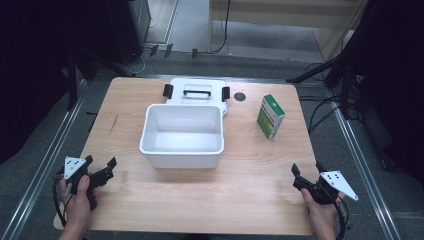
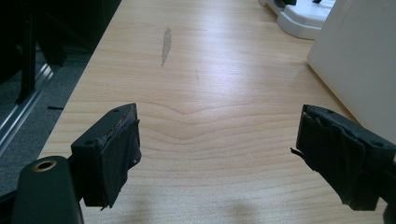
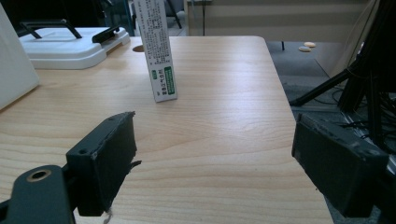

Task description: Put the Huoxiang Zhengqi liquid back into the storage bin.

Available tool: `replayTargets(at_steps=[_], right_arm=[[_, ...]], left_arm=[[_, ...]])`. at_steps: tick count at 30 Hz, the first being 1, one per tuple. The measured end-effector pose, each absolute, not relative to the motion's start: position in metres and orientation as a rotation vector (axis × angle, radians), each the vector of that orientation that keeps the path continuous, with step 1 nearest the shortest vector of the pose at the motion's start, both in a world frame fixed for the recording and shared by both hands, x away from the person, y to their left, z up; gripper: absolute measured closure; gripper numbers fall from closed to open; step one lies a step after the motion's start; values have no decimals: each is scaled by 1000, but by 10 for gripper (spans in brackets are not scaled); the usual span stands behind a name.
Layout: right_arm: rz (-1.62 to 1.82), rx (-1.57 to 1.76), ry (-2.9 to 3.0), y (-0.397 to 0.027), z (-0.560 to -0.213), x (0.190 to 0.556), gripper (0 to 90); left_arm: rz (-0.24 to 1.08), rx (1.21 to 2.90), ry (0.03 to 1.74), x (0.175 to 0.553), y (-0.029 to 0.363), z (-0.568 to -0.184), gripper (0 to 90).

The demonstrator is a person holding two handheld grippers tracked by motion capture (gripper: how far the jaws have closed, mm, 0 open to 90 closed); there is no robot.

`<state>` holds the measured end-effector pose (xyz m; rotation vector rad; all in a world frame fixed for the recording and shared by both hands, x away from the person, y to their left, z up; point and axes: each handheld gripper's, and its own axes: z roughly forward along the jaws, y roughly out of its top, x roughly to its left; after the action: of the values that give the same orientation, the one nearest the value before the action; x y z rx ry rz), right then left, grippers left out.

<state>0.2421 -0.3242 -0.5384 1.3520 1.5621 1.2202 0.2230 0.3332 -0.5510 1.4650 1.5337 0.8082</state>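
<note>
Both grippers, left (image 1: 102, 167) and right (image 1: 306, 172), gape wide and empty near the table's front edge, and the tall carton (image 1: 270, 116) standing right of the bin (image 1: 182, 135) could topple if a jaw clips it.

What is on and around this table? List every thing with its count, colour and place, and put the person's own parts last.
table: one, light wood, centre of the high view.
bin: one, white, open, mid-table.
lid: one, white with black handle and clips, flat behind the bin.
box: one, green and white, upright, right of the bin.
round hole: one, dark, in the tabletop beside the lid.
cables: several, black, on the floor at right.
hands: two, at the near edge.
left gripper: one, black, jaws apart, near left corner.
right gripper: one, black, jaws apart, near right corner.
</note>
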Motion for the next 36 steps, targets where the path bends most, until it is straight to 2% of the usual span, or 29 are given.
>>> replayTargets(at_steps=[12, 15, 25, 36], right_arm=[[1151, 1310, 1601, -318, -534, 243, 175], [1130, 1273, 1633, -315, -526, 244, 216], [1191, 1200, 1675, -302, -480, 255, 254], [1142, 1168, 1802, -281, -441, 297, 280]], left_arm=[[809, 1466, 1536, 223, 333, -551, 140], [802, 1465, 1543, 223, 333, -551, 140], [797, 1456, 1536, 223, 334, -551, 140], [806, 1470, 1522, 222, 333, -551, 140]])
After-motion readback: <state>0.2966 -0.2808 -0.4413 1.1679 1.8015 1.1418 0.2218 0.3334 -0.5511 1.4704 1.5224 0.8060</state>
